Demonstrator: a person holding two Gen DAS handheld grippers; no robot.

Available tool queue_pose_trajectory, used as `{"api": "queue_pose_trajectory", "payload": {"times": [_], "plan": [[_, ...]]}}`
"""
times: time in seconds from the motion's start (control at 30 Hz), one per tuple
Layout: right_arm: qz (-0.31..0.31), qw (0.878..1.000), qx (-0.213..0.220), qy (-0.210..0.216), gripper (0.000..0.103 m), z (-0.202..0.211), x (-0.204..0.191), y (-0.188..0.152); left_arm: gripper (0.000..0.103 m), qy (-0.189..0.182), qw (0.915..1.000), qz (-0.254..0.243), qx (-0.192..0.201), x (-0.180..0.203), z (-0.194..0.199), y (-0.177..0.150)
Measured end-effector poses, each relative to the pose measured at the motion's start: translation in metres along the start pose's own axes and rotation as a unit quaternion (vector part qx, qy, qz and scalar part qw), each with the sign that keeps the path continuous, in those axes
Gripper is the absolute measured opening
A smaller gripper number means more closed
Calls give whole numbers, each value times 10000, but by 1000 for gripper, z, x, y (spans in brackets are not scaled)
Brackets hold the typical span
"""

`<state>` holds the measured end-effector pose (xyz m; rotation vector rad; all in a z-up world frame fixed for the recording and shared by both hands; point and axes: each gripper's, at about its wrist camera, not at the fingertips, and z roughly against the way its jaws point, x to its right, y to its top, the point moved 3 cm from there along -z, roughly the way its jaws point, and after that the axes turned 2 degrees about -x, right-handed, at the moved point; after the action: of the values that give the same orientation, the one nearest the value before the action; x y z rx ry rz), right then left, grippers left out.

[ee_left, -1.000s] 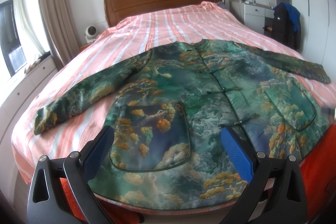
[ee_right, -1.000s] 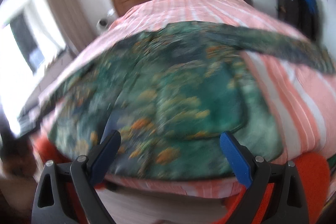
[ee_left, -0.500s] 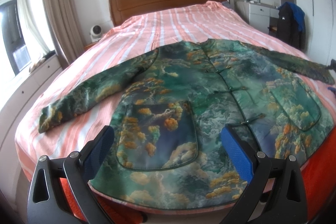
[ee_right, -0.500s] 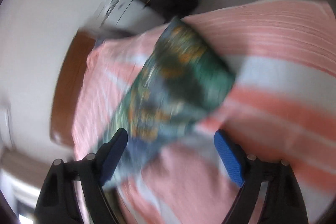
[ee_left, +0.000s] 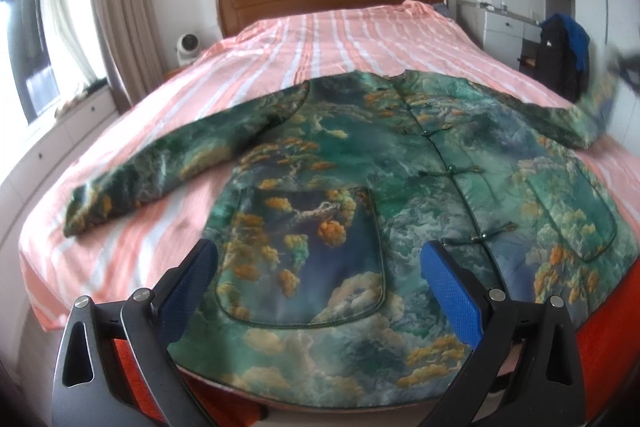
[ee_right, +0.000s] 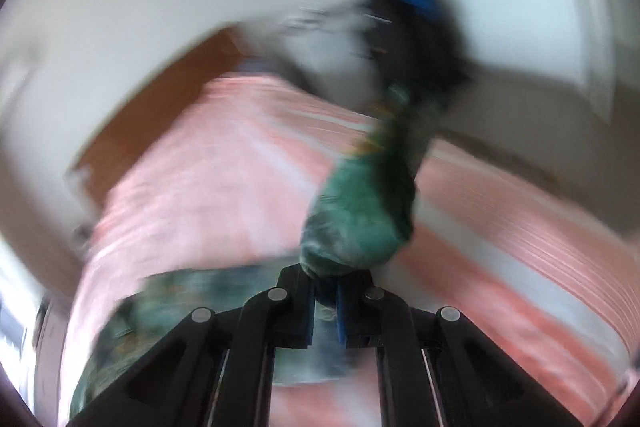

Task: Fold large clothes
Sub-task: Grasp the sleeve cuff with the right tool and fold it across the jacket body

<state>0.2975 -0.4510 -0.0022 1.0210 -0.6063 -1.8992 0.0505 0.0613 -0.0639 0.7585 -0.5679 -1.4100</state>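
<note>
Your left gripper [ee_left: 318, 283] hovers with jaws apart over the jacket's [ee_left: 360, 187] near hem at the foot edge of the bed [ee_left: 320, 39], striped cover bare beyond the collar. Your right gripper [ee_right: 326, 311] has just closed, clamped on the green printed sleeve end [ee_right: 360, 223], lifted off the cover; the body lies flat, buttoned.

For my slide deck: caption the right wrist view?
Right gripper shut on the green jacket's sleeve above the striped bed.
</note>
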Motion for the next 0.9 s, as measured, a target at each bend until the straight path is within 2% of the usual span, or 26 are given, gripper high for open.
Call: {"api": "queue_pose_trajectory", "payload": {"times": [0.03, 0.07, 0.13, 0.27, 0.37, 0.43, 0.5, 0.57, 0.6, 0.63, 0.73, 0.8, 0.83, 0.87, 0.9], "plan": [[235, 9994, 21, 254, 8, 4, -28, 3, 102, -5, 10000, 26, 6, 0, -1, -1], [578, 9961, 17, 662, 8, 8, -76, 4, 102, -1, 10000, 54, -1, -1, -3, -2], [1021, 9863, -61, 1297, 8, 11, -150, -3, 102, 13, 9999, 104, -31, -5, -6, -5], [1668, 9593, -498, 2224, 8, -11, -289, -58, 102, 121, 9995, 284, -109, -21, -11, -11], [1928, 9489, -871, 2341, 8, -49, -345, -109, 102, 191, 9987, 451, -126, -34, -12, -14], [2072, 9463, -1152, 2198, 11, -81, -371, -154, 102, 239, 9983, 525, -125, -41, -11, -16], [2136, 9449, -1461, 2005, 20, -110, -376, -186, 102, 278, 9980, 553, -137, -44, -12, -18], [2092, 9365, -2145, 1821, 51, -141, -368, -223, 102, 298, 9977, 581, -166, -46, -15, -19], [1961, 9318, -2422, 1859, 53, -146, -351, -233, 102, 294, 9976, 600, -182, -47, -15, -19], [1885, 9311, -2520, 1844, 53, -149, -347, -237, 102, 281, 9975, 625, -196, -47, -17, -20], [1830, 9354, -2354, 1900, 55, -134, -329, -229, 102, 235, 9972, 669, -231, -47, -20, -20], [1895, 9413, -1933, 2016, 65, -115, -318, -204, 102, 213, 9972, 665, -249, -45, -22, -20], [1937, 9455, -1696, 1992, 74, -109, -311, -193, 102, 200, 9973, 657, -251, -43, -23, -19], [1978, 9502, -1480, 1899, 80, -104, -301, -183, 102, 191, 9974, 647, -252, -41, -23, -19], [2039, 9549, -1296, 1728, 81, -103, -290, -173, 102, 186, 9975, 627, -253, -39, -24, -19]]}}
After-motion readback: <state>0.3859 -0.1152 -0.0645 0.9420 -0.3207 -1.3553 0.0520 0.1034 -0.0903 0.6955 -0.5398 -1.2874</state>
